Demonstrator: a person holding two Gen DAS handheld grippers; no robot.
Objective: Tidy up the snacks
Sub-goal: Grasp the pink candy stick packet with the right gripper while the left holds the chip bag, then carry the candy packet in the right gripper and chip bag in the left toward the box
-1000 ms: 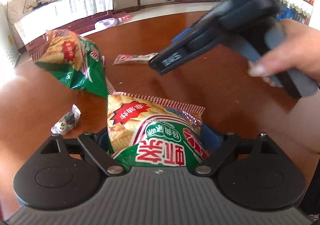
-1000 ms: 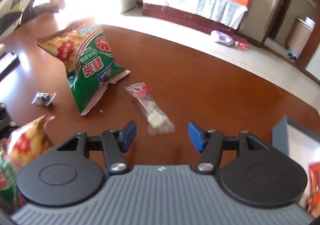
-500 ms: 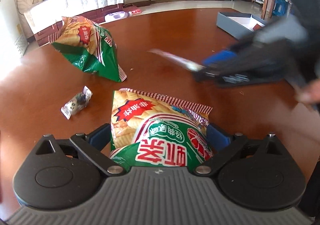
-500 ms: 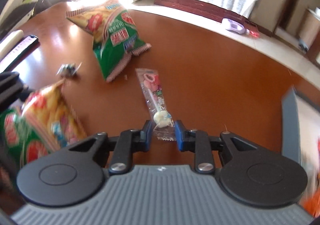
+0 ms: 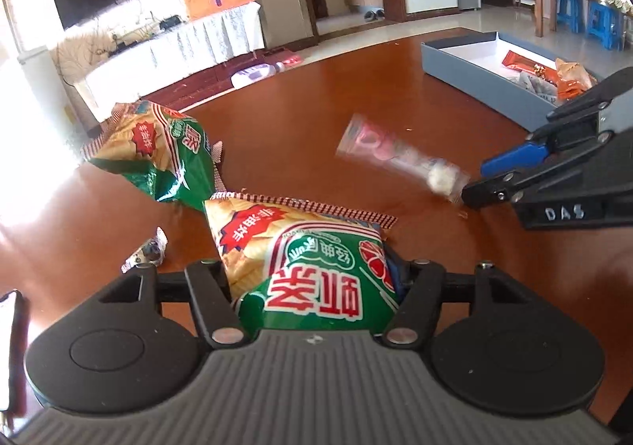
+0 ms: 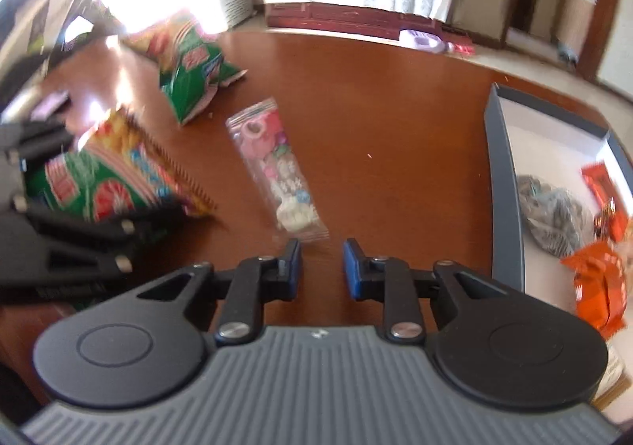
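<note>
The brown wooden table (image 5: 316,120) carries a green chip bag (image 5: 158,156) at left, a small wrapped candy (image 5: 146,253) at lower left, and a grey box (image 5: 486,84) at upper right.

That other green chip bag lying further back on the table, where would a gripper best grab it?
Probably take the chip bag by its striped crimped seam at the near end. The seam is flat and thin, while the puffed middle looks wide and slippery. Come in low along the table from the near side, jaws closing across the seam.
</note>
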